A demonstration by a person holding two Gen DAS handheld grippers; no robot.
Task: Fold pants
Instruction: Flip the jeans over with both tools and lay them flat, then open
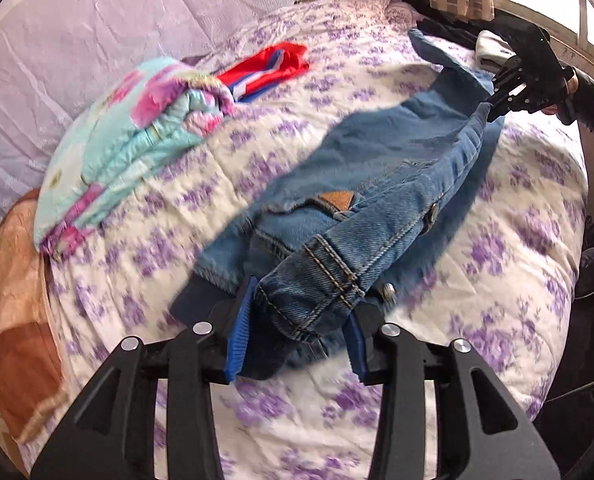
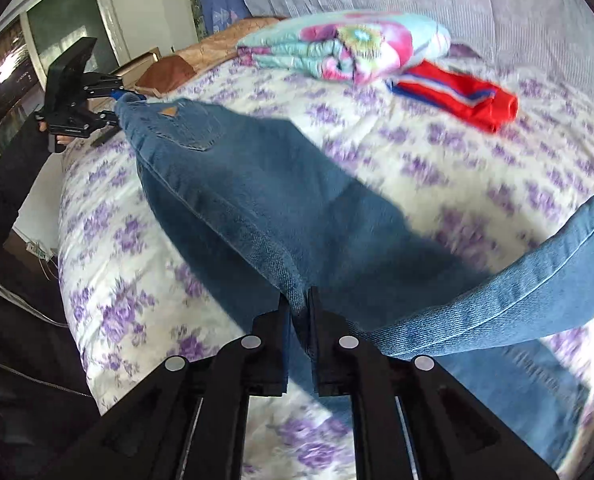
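We hold the blue jeans (image 1: 381,184) stretched between our two grippers, lifted above the bed (image 1: 517,280) with its purple-flowered cover. Our left gripper (image 1: 297,320) pinches the waistband end, its blue-padded fingers (image 1: 239,336) pressed onto the denim near the belt loop and the brown patch (image 1: 337,200). Our right gripper (image 2: 299,312) is pressed together on a fold of the legs, and one leg end curls off to the right. Far across the bed lie a folded floral quilt (image 2: 337,44) and, just beside it, a red striped garment (image 2: 461,96). Motion blur softens the cloth edges.
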